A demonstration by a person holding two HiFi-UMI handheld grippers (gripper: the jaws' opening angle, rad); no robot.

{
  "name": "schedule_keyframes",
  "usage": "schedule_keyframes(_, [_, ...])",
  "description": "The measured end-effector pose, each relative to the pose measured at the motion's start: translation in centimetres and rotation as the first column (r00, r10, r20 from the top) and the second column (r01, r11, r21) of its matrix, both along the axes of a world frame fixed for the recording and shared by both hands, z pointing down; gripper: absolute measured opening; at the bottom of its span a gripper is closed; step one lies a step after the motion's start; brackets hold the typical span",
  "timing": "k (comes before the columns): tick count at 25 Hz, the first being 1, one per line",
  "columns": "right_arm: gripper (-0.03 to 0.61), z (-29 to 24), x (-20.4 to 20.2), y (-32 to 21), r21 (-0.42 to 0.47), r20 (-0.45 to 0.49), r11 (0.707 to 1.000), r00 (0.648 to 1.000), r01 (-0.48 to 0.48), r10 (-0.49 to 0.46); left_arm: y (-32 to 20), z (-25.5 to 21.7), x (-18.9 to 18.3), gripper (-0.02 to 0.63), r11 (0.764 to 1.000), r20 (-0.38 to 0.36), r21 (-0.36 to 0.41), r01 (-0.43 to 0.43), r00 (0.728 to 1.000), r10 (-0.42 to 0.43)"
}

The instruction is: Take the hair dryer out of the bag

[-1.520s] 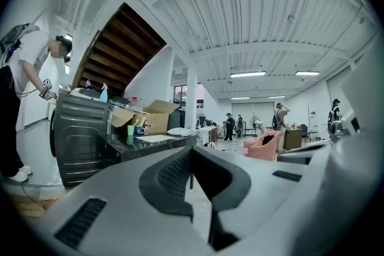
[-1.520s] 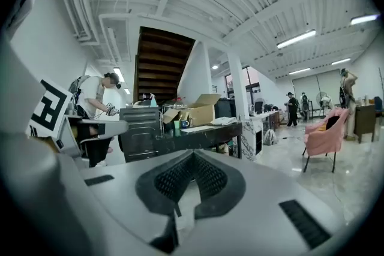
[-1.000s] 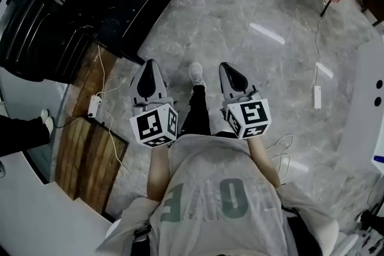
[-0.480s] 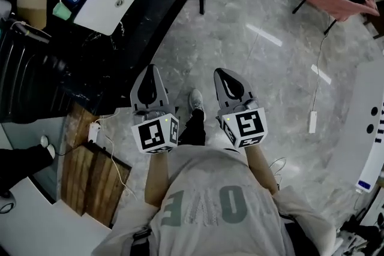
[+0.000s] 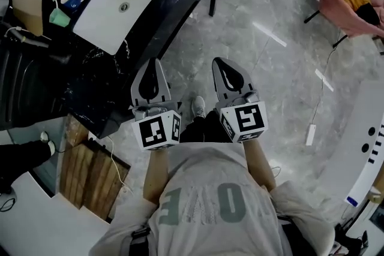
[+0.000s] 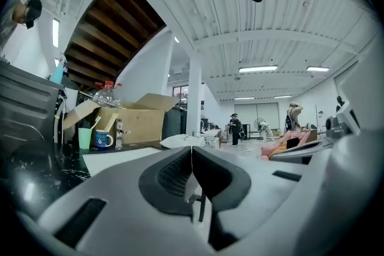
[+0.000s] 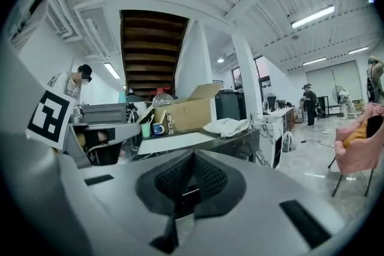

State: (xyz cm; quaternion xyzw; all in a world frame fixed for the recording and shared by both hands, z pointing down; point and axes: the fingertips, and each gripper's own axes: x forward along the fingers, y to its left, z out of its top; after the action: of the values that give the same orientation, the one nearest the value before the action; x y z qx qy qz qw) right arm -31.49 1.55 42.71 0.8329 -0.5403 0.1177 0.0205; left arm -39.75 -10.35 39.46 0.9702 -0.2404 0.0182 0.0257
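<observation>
Hair dryer: not in view; presumably inside a bag, perhaps the white cloth bundle lying on the black counter at upper left of the head view, near the cardboard box.
Left gripper: held level before the body, over the floor, short of the counter; jaws pressed together, nothing between them.
Right gripper: alongside, tipped slightly down; jaws likewise closed and empty.
Posture reads as a carrying stance on approach, nothing being within reach.

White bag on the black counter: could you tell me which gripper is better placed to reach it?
Probably left: the left gripper is nearer the counter; the right gripper is over floor.
</observation>
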Motion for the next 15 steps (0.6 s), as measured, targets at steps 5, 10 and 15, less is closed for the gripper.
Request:
schedule_keyframes(5, [0.031,-1.8,1.0,-1.0,0.035,-0.002,0.999,1.0,0.011,-0.011,-0.8,-1.5,0.5,0.031,0.999,0.007,0.032,0.018,1.0,-0.018])
schedule_keyframes(10, [0.031,-3.2,1.2,-2.0,0.053,-0.012,0.997,0.999,0.048,-0.047,-1.3,-3.2,0.5,0.029,0.998,-0.004,0.028,0.052,0.999,-0.052])
schedule_keyframes(15, [0.031,-3.2,1.4,-3.7,0.046,-0.018,0.997,0.997,0.07,-0.069,-2.4,-3.3,1.1,0.031,0.998,-0.013,0.023,0.058,0.998,-0.057])
